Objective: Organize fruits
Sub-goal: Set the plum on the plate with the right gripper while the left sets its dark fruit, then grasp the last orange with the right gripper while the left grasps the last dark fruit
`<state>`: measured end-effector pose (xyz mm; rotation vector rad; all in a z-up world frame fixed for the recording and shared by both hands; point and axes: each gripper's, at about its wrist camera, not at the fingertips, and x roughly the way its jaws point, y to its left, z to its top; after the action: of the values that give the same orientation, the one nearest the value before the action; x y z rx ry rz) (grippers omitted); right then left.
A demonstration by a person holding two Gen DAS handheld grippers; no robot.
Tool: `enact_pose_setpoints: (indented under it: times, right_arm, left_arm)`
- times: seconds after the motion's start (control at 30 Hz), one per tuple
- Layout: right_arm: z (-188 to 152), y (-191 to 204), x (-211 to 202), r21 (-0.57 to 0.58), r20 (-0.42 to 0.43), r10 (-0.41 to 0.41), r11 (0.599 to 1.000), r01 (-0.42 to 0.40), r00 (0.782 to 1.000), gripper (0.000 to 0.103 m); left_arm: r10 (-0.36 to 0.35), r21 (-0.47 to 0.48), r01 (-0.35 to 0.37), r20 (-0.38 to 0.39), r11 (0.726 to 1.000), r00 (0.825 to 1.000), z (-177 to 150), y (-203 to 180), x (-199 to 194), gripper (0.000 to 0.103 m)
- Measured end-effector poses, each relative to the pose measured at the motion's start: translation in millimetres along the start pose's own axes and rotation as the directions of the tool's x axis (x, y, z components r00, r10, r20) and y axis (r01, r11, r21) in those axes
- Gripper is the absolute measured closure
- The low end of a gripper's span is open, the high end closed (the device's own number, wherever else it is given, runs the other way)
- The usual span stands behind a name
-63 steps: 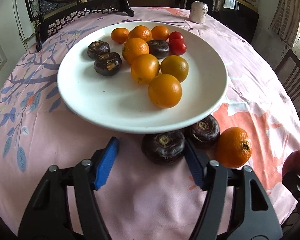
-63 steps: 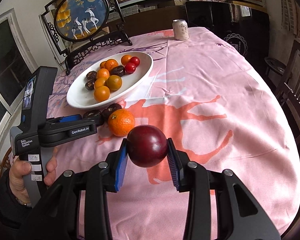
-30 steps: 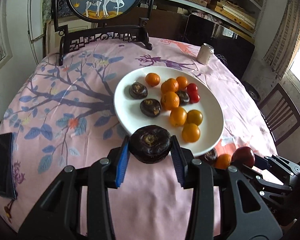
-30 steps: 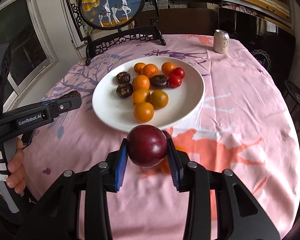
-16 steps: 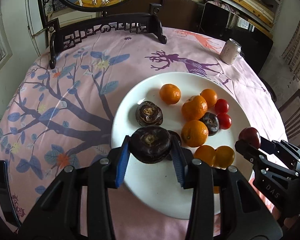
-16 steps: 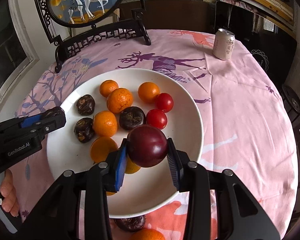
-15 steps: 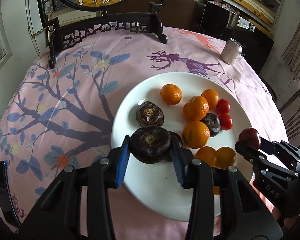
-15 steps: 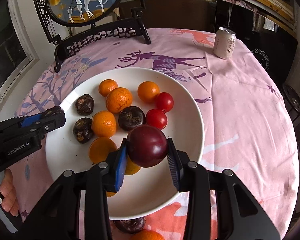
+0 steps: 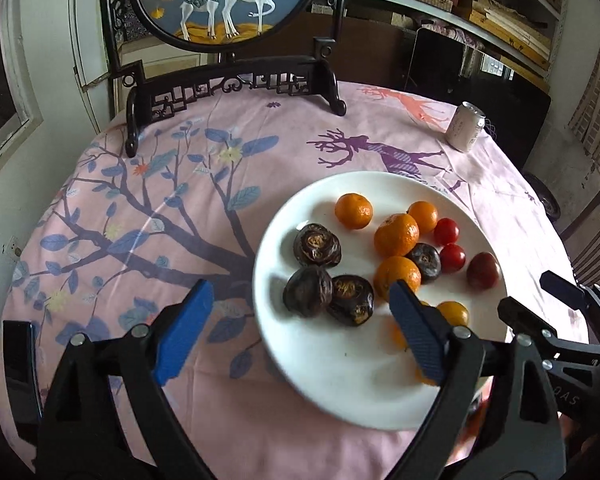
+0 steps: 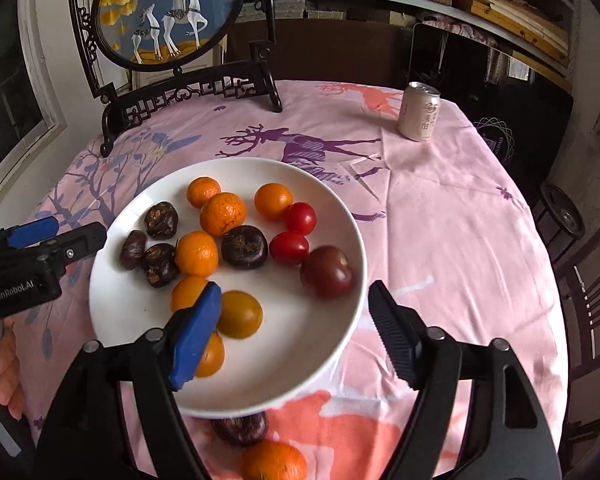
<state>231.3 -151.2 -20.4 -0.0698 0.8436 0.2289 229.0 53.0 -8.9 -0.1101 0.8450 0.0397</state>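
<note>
Stock as I see it: glossy round white plate (image 10: pixel 340 208) on the pink printed tabletop (image 10: pixel 452 216). Smooth dark-red plum (image 10: pixel 327 271) lies at its 3 o'clock rim; the wrinkled dark water chestnut (image 9: pixel 308 291) lies at 9 o'clock beside two others. My left claw (image 9: pixel 300 332) and right claw (image 10: pixel 294 328) have just spread wide, both empty. Open cloth lies right of the plate.

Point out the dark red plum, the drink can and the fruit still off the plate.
Plum (image 10: pixel 327 271), right wrist view, its top.
Can (image 10: pixel 419 111), right wrist view, its side.
Orange off the plate (image 10: pixel 274 460), right wrist view, its top.
</note>
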Motion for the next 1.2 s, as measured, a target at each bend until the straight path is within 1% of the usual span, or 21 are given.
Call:
enact_pose_setpoints:
  times: [0.03,0.07,0.13,0.23,0.33,0.43,0.5,0.6,0.9,0.97,1.0,1.03,1.07,1.1,1.13,1.2]
  right_arm:
    - [-10.7,-0.5,-14.3,0.003,0.015,-0.001,1.0,0.001,1.0,0.008]
    - [-24.1,0.6,-29.1,-0.002,0.035,0.001,1.0,-0.001,0.999,0.005]
    - [-54.9,4.6,-54.3,-0.02,0.059,0.0,1.0,0.001,0.998,0.004]
    - [-95.2,10.2,-74.5,-0.01,0.059,-0.005,1.0,0.006,0.998,0.003]
    - [-116.9,15.7,-82.0,-0.001,0.041,0.002,1.0,-0.002,0.999,0.003]
    - [-123.3,21.6,-85.2,-0.02,0.039,-0.01,1.0,0.011,0.999,0.003]
    - [-124.2,23.3,-86.0,-0.024,0.041,-0.022,0.999,0.023,0.999,0.003]
    - [-124.1,24.4,-82.2,-0.032,0.035,-0.008,0.999,0.009,0.999,0.003]
    - [-117.0,21.5,-33.6,-0.028,-0.017,0.019,0.999,-0.019,1.0,0.004]
    - [-114.0,19.0,-24.7,-0.017,-0.025,0.04,0.999,-0.04,0.999,0.017]
    - [-112.7,17.4,-19.5,-0.012,-0.037,0.046,0.999,-0.046,0.998,0.028]
    - [-111.3,16.3,-13.1,-0.009,-0.055,0.05,0.999,-0.051,0.997,0.036]
    - [-110.4,15.7,-6.5,-0.008,-0.075,0.052,0.999,-0.053,0.996,0.041]
    - [-110.9,15.4,-0.7,-0.008,-0.096,0.053,0.998,-0.054,0.994,0.052]
    - [-111.8,14.6,0.3,-0.011,-0.094,0.03,0.999,-0.031,0.995,0.058]
    - [-114.0,8.4,-7.2,0.022,-0.091,0.073,0.997,-0.071,0.993,0.059]
  left_arm:
    - [-0.015,-0.008,0.015,0.013,1.0,1.0,-9.1,2.0,-12.3,0.004]
    - [-0.028,-0.016,0.029,0.021,0.999,0.999,-20.2,3.5,-23.5,0.002]
    - [-0.045,-0.011,0.046,0.019,0.999,0.999,-44.2,2.7,-39.6,0.002]
    - [-0.073,-0.003,0.073,-0.004,0.997,0.997,-81.7,-1.4,-52.6,0.002]
    - [-0.079,0.019,0.08,-0.031,0.997,0.996,-104.9,-9.1,-55.8,0.002]
    - [-0.067,0.061,0.069,-0.028,0.996,0.997,-115.1,-17.8,-60.5,0.002]
    - [-0.066,0.064,0.067,-0.018,0.996,0.998,-118.7,-18.9,-66.0,0.002]
    - [-0.066,0.058,0.067,-0.005,0.996,0.998,-120.8,-16.6,-73.1,0.002]
    - [-0.057,0.037,0.057,-0.001,0.998,0.998,-120.9,-4.7,-75.9,0.002]
    - [-0.057,0.038,0.057,-0.009,0.998,0.998,-121.5,-4.2,-73.3,0.002]
    - [-0.06,0.038,0.061,-0.014,0.997,0.998,-122.3,-4.8,-72.1,0.002]
    - [-0.064,0.041,0.065,-0.02,0.997,0.998,-122.8,-6.1,-70.8,0.002]
    - [-0.066,0.045,0.067,-0.025,0.997,0.998,-123.1,-8.1,-69.6,0.002]
    - [-0.067,0.048,0.068,-0.029,0.996,0.997,-123.6,-10.9,-68.8,0.002]
    - [-0.068,0.052,0.07,-0.032,0.996,0.997,-123.9,-13.7,-67.8,0.002]
    - [-0.066,0.066,0.068,-0.04,0.995,0.997,-124.8,-21.6,-65.4,0.002]
